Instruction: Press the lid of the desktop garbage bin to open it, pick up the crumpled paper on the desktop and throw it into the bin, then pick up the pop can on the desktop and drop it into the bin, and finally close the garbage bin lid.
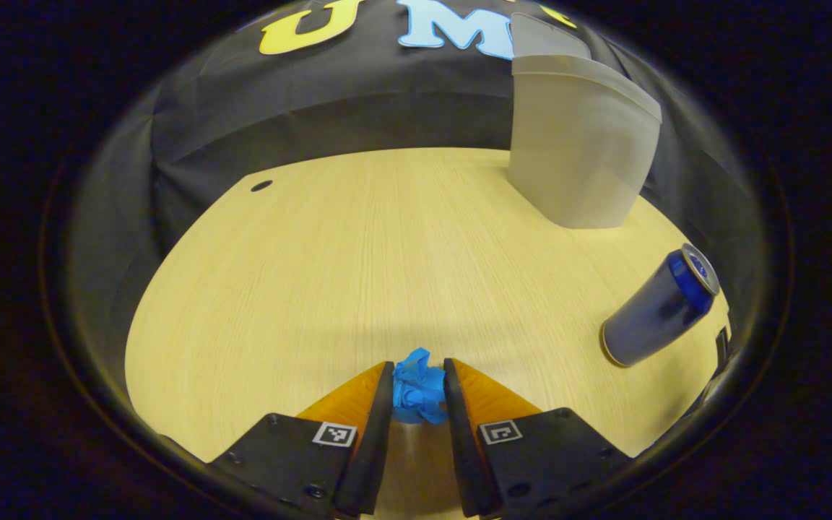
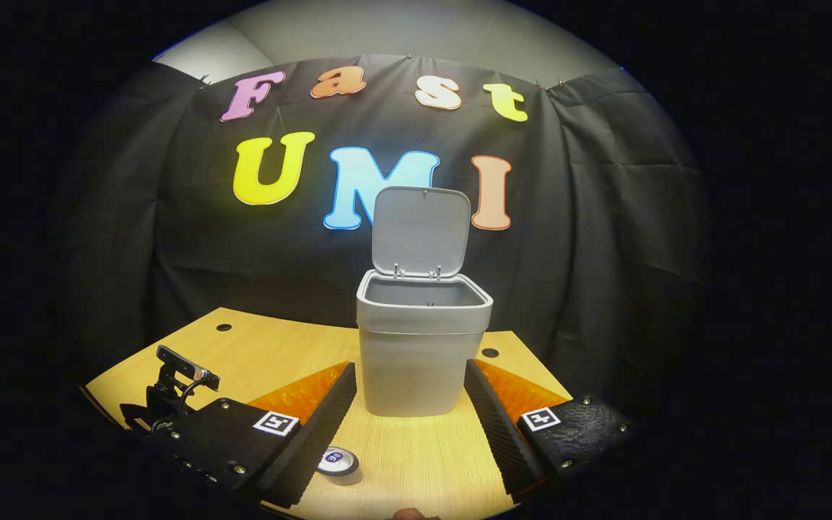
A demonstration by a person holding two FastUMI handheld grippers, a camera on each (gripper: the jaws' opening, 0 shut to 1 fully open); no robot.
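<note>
The blue crumpled paper (image 1: 418,386) sits low over the wooden table (image 1: 358,260), and my left gripper (image 1: 419,379) is shut on it, one finger on each side. The grey bin (image 1: 578,152) stands at the far right with its lid up. The blue pop can (image 1: 658,310) stands upright to the right, nearer than the bin. In the right gripper view the bin (image 2: 423,361) is straight ahead with its lid (image 2: 422,231) swung open. My right gripper (image 2: 409,367) is open and holds nothing; its fingers frame the bin. The can's top (image 2: 336,460) shows below the left finger.
A black device with a small camera (image 2: 178,375), which looks like the other gripper, is low at the left over the table (image 2: 416,448). Round cable holes (image 1: 261,185) (image 2: 490,353) mark the table's back corners. The black cloth wall hangs close behind the bin.
</note>
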